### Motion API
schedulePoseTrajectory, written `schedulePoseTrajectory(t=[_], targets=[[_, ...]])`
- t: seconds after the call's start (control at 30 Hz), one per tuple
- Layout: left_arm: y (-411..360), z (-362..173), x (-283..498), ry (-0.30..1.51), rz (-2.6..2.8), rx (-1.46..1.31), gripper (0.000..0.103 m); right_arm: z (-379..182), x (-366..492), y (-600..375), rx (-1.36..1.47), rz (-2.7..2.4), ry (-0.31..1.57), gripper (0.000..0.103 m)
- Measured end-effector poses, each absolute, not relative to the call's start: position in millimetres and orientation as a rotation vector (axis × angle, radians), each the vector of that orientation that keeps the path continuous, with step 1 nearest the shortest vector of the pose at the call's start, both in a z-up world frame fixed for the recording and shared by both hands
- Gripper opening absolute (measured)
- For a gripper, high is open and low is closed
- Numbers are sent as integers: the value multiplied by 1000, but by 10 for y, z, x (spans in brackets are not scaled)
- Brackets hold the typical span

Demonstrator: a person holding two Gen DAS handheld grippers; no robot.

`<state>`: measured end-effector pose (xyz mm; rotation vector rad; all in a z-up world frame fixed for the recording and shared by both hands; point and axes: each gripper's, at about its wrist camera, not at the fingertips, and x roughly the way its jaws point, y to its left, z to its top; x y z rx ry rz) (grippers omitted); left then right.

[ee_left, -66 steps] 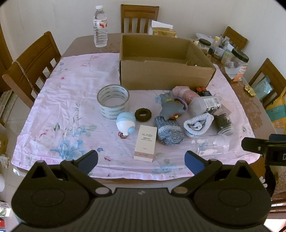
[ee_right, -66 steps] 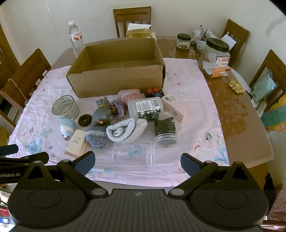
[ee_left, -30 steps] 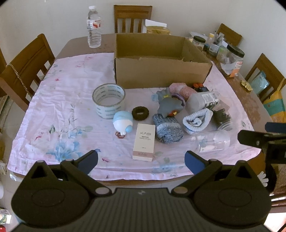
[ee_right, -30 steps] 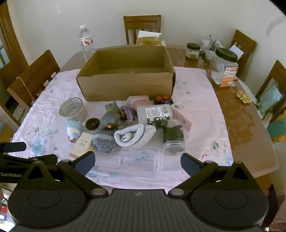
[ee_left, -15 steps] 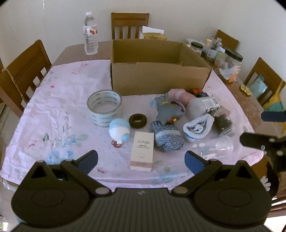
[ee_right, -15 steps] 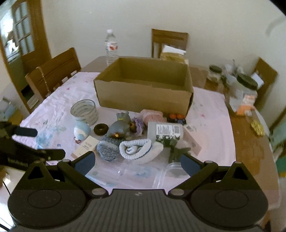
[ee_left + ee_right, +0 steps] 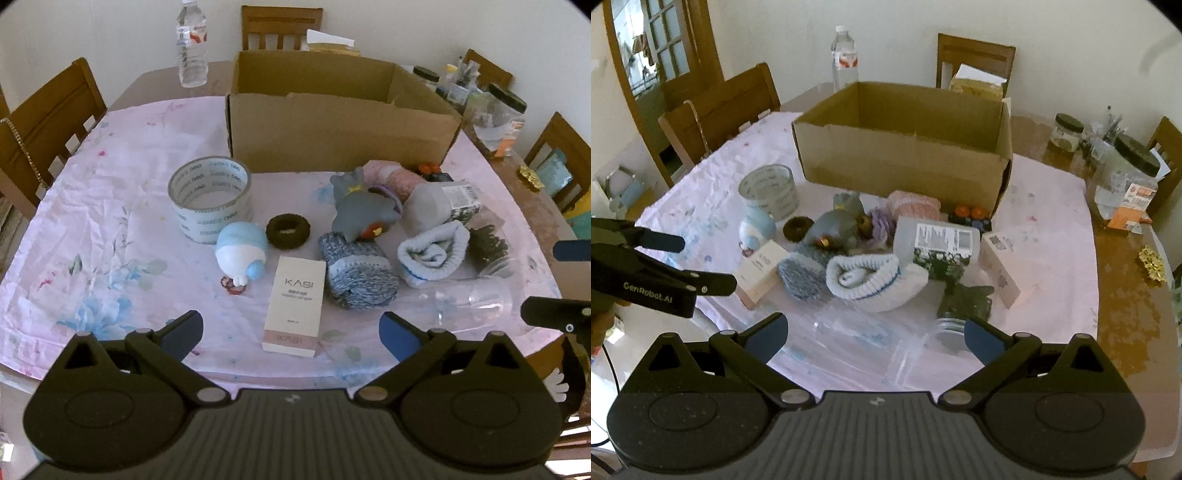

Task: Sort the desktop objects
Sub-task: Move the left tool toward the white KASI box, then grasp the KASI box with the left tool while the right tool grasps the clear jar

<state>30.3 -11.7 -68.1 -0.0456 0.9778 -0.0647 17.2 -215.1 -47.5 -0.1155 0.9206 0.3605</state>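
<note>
An open cardboard box (image 7: 332,122) stands at the back of the pink cloth, also in the right wrist view (image 7: 905,155). In front lie a tape roll (image 7: 210,199), a blue-white toy (image 7: 242,251), a dark ring (image 7: 288,230), a KASI carton (image 7: 295,306), a grey sock roll (image 7: 356,271), a white sock roll (image 7: 432,254), a grey toy (image 7: 364,214) and a clear cup (image 7: 476,299). My left gripper (image 7: 291,332) is open and empty, just over the KASI carton's near end. My right gripper (image 7: 875,332) is open and empty above the clear cup (image 7: 868,336).
A water bottle (image 7: 191,44) stands behind the box. Jars (image 7: 1123,184) crowd the bare table at the right. Wooden chairs (image 7: 48,122) surround the table. A white bottle (image 7: 938,240), a small carton (image 7: 1003,269) and a jar lying on its side (image 7: 960,310) lie near the right gripper.
Both grippers have moved in closer and lower toward the objects. The right gripper has swung its view leftward. Both stayed open; nothing on the table moved.
</note>
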Motion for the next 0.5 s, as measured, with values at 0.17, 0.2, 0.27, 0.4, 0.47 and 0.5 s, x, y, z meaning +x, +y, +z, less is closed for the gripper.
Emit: schedulePoseTrajectory(t=[0.17,0.2,0.27,0.4,0.47,0.5], targets=[[-177,-771,397,976,-40,0,79,-558,271,-2290,-109,395,932,103],[-193,-793,424,982,-36,9,76,-569,297,-2327,-103,402,933,103],[-216,-842,475,999,-37,14,70,-591,349,-2397,-96,411,936,103],[-259,-933,548,1018,-45,25,58,-618,427,-2518,-81,422,944,103],[-274,-970,580,1034,-55,24,55,-635,443,-2561,-72,431,948,103],[-282,-982,596,1043,-66,18,53,-649,448,-2569,-71,430,951,103]])
